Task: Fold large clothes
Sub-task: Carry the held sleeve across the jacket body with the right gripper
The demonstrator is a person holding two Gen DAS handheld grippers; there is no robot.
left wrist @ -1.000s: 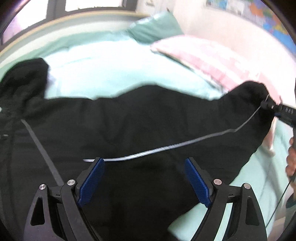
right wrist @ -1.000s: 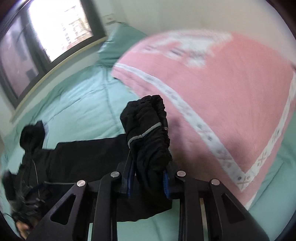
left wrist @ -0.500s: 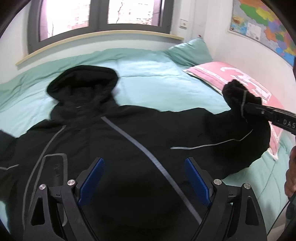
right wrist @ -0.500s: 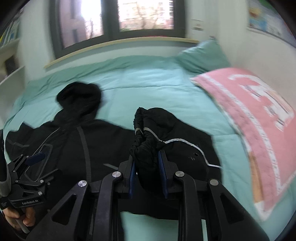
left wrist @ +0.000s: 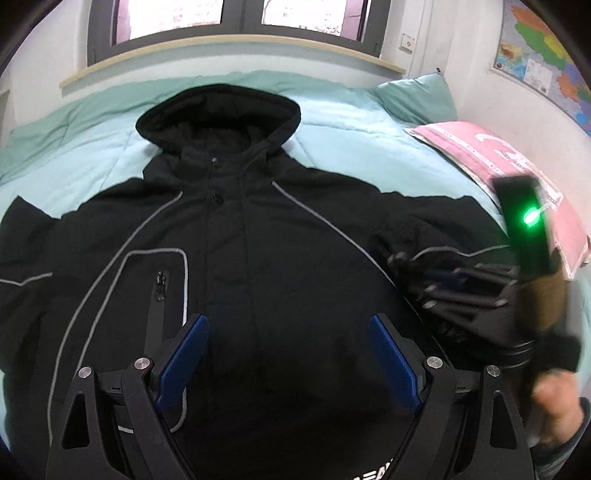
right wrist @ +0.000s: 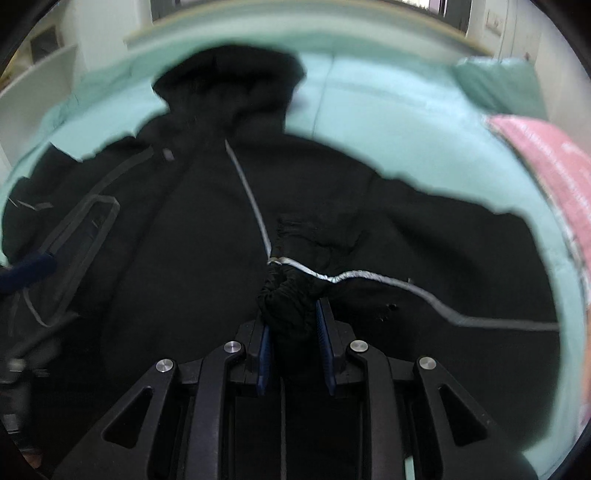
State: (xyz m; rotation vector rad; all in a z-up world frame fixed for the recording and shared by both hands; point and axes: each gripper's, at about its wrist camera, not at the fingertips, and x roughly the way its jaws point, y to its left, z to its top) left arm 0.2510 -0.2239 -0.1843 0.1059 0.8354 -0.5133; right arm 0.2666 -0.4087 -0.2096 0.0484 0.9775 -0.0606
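- Your black hooded jacket (left wrist: 258,258) lies front-up across the teal duvet (left wrist: 351,110), hood (left wrist: 218,114) toward the window (left wrist: 240,14), zipped chest pocket (left wrist: 162,280) below the grey piping.
- Your right gripper (right wrist: 293,332) is clenched on the bunched cuff (right wrist: 291,295) of one sleeve; the blue pads press the dark fabric from both sides, and the reflective stripe (right wrist: 369,275) trails off from the cuff toward the sleeve's far end.
- That cuff sits over the jacket's body, near the centre line (the sleeve behind it is doubled back on itself), so the step in hand looks like the first sleeve fold, carried inward across the chest.
- Your left gripper (left wrist: 291,358) hovers above the lower front with its jaws spread wide and nothing between them; the left wrist view shows only jacket between the blue pads.
- From the left wrist view your right-hand gripper shows blurred at the frame's edge, a green light on it, beside the pink blanket (left wrist: 517,166).
- Next move, as a judgement: lay the cuff flat on the chest so the sleeve lies straight, let go only once it rests, then send the idle left gripper to the other sleeve.
- The padded fabric may spring back, so press it down before releasing.
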